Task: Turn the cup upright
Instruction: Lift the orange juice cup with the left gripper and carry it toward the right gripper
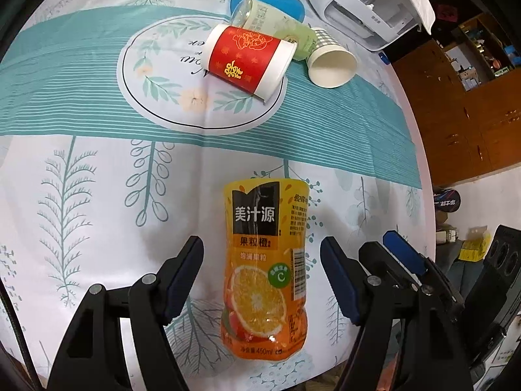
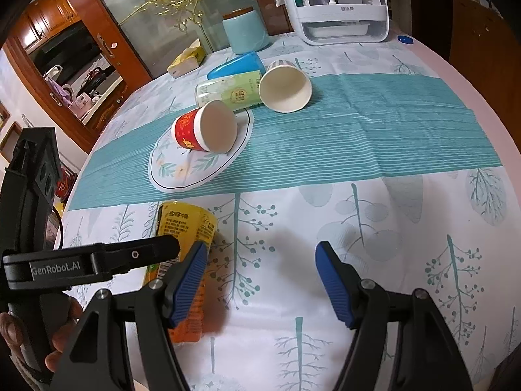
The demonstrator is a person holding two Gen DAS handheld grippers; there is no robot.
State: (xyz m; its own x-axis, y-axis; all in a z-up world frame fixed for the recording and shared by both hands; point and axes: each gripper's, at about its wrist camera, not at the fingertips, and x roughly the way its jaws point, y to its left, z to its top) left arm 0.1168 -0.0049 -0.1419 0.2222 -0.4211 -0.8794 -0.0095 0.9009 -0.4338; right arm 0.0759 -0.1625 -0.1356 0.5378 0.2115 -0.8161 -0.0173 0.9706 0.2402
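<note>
Juice cup (image 1: pixel 265 267) on its side nearest, printed cup (image 1: pixel 248 60) lying behind it, paper cup (image 1: pixel 329 65) to its right

red cup (image 2: pixel 202 127) (lying sideways), right gripper (image 2: pixel 260 280) spread

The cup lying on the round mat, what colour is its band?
Red with gold motifs, white ends; clearest in the left wrist view.

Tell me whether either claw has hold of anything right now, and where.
Nothing is held. The left claw is open astride the lying orange juice cup, pads clear of it. The right claw is open over bare tablecloth.
</note>
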